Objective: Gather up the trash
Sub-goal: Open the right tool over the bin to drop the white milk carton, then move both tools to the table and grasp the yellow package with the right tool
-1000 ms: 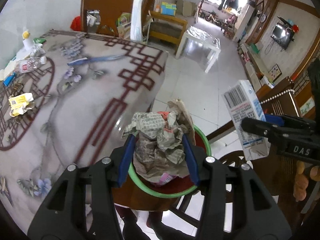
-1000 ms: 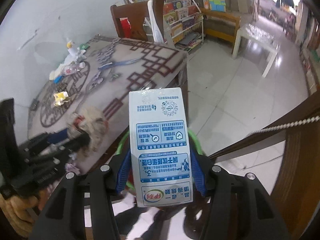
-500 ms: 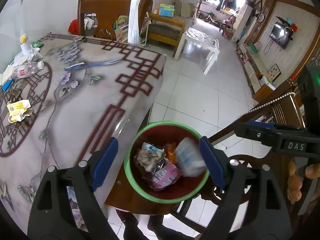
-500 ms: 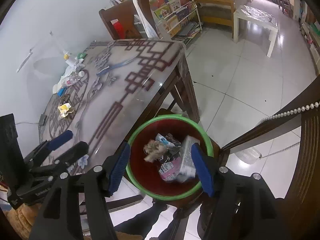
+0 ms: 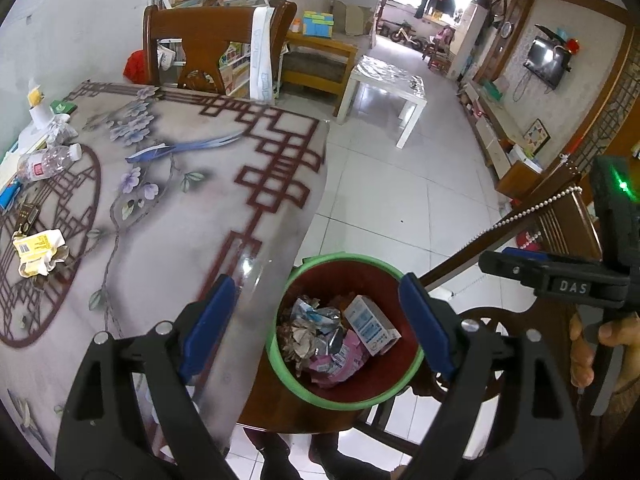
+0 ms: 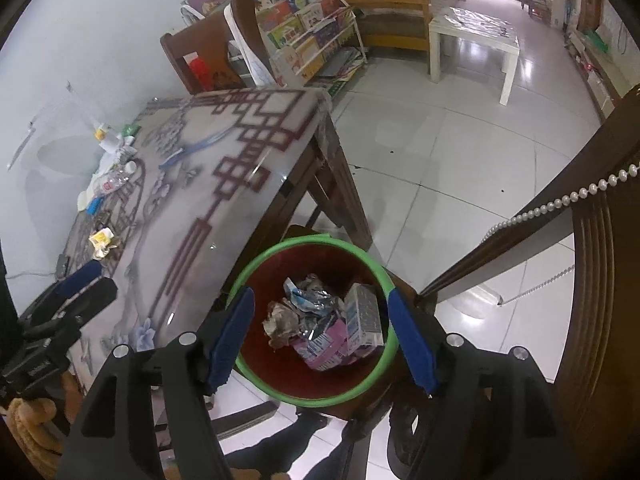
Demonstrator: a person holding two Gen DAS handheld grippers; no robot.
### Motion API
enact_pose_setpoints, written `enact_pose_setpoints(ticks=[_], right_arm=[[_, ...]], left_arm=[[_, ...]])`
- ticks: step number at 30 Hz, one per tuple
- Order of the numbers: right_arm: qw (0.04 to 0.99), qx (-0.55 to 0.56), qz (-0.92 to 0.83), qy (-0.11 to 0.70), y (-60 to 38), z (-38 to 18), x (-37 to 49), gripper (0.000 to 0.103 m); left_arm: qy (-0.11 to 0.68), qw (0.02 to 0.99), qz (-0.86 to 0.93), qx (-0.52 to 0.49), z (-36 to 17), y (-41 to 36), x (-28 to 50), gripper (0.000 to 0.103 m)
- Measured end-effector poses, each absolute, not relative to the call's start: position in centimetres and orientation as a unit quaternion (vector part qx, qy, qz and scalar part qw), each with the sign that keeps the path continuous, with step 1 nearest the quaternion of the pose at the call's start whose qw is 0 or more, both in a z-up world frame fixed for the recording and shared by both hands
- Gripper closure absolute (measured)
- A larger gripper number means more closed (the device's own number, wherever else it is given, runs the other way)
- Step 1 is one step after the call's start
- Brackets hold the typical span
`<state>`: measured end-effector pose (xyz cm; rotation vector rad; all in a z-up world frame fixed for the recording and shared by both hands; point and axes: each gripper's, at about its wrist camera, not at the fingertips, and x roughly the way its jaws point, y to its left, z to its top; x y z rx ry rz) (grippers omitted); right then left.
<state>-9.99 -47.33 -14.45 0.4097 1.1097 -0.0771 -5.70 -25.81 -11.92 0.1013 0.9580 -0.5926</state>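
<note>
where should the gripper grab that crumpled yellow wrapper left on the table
Grip the crumpled yellow wrapper across its raised, bunched middle, coming straight down from above. It lies flat and loose on the table, with bare cloth on its near side, so the left gripper, open and nearer that side, probably suits best.

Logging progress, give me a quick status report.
Left hand-held gripper open, empty. Right hand-held gripper open, empty. Milk carton in bin. Yellow wrapper on table.
</note>
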Motion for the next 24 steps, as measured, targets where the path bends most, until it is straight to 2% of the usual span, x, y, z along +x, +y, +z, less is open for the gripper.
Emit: enact_pose_setpoints(ticks=[8, 15, 24], right_arm=[[0.829, 0.17, -0.04, 0.532, -44.8, -13.7, -9.1, 0.035], [0.843, 0.162, -0.035, 0.512, -40.8, -11.6, -6.9, 0.03], [0.84, 0.162, 0.02, 0.517, -31.3, -11.9, -2.1, 0.029]], left_arm=[[0.456, 0.848, -0.271, 0.027, -11.8, -21.9, -3.5, 0.021], [0.447, 0.854, -0.267, 0.02, -11.7, -17.6, -2.1, 0.021], [0.435, 0.871, -0.229, -0.015, -11.5, -9.6, -0.3, 0.021]])
